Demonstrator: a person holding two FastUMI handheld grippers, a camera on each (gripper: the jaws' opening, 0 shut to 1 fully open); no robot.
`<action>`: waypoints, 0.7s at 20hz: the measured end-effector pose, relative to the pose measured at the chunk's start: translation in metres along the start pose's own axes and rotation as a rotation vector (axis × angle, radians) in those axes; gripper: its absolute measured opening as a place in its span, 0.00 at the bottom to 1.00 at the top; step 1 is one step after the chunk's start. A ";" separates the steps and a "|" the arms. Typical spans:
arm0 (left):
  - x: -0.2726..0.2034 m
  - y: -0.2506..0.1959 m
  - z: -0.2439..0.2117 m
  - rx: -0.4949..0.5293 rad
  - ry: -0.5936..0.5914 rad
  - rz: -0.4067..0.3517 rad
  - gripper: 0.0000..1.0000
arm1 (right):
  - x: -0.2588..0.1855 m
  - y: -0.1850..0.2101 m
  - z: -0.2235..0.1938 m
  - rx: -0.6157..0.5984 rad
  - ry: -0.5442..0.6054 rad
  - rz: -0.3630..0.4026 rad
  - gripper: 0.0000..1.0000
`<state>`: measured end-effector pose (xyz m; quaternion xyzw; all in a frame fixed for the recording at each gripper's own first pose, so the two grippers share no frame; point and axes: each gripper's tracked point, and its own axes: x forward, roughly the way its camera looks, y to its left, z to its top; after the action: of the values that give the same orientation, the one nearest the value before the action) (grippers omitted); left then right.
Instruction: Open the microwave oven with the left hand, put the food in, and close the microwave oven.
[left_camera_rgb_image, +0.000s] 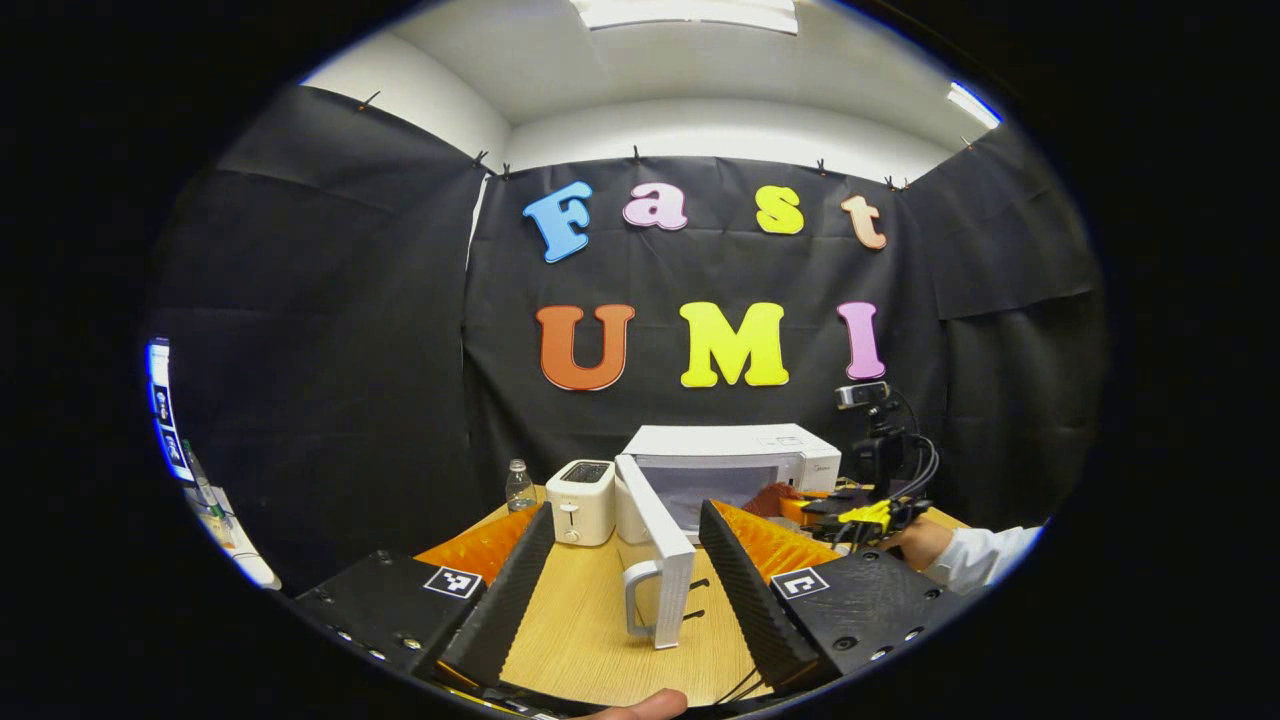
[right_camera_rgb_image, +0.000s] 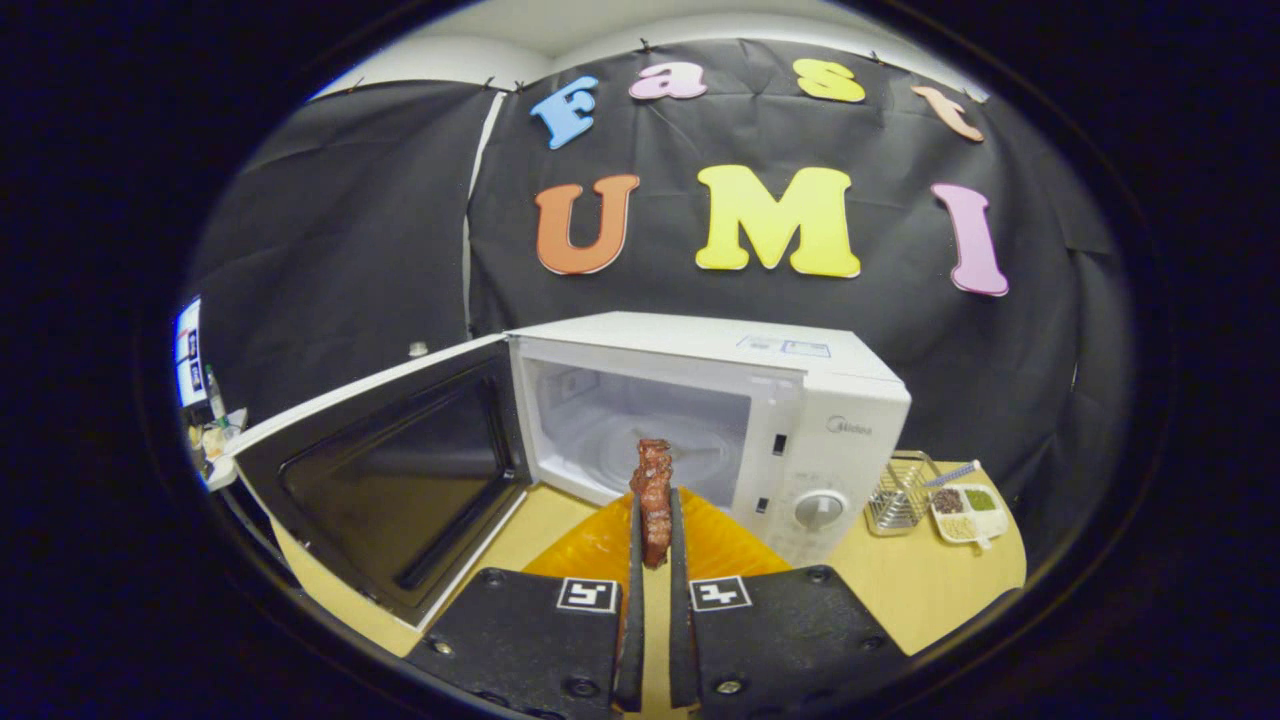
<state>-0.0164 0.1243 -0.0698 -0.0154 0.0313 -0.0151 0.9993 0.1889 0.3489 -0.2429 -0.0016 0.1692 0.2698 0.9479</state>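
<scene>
While the microwave oven (left_camera_rgb_image: 728, 468) stands with its door (left_camera_rgb_image: 655, 545) swung wide in the left gripper view, the left gripper (left_camera_rgb_image: 625, 560) hovers before it with its ridged fingers spread well apart, holding nothing. The door's looped handle (left_camera_rgb_image: 637, 598) sits between those fingers, touching neither. A boxy white toaster (left_camera_rgb_image: 581, 500) stands just beside the oven on the pale wood-grain tabletop (left_camera_rgb_image: 590, 640), with a clear bottle (left_camera_rgb_image: 519, 486) behind it. Farther right, the other gripper (left_camera_rgb_image: 868, 516) shows with a hand (left_camera_rgb_image: 918, 543) and white sleeve.

In the right gripper view, the right gripper (right_camera_rgb_image: 653, 540) is clamped on the food (right_camera_rgb_image: 653, 493), a knobbly reddish-brown strip held upright just in front of the oven's open cavity (right_camera_rgb_image: 640, 430), whose white interior holds a round glass turntable. The door's dark glossy inner pane faces up to the left. Right of the oven, a wire basket (right_camera_rgb_image: 897, 493) stands by a compartment tray (right_camera_rgb_image: 965, 512) holding small green, brown and pale bits.
</scene>
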 end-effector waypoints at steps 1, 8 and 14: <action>0.003 0.001 -0.002 -0.005 0.008 0.001 0.89 | 0.015 0.006 0.002 0.009 -0.009 0.004 0.13; 0.020 0.009 -0.008 -0.006 0.019 0.008 0.89 | 0.119 0.025 -0.005 0.019 -0.038 -0.061 0.13; 0.031 0.018 -0.021 -0.016 0.045 0.022 0.89 | 0.177 0.030 -0.037 0.203 0.022 -0.092 0.13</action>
<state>0.0136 0.1404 -0.0935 -0.0227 0.0540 -0.0043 0.9983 0.3030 0.4613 -0.3316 0.0838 0.2060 0.2076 0.9526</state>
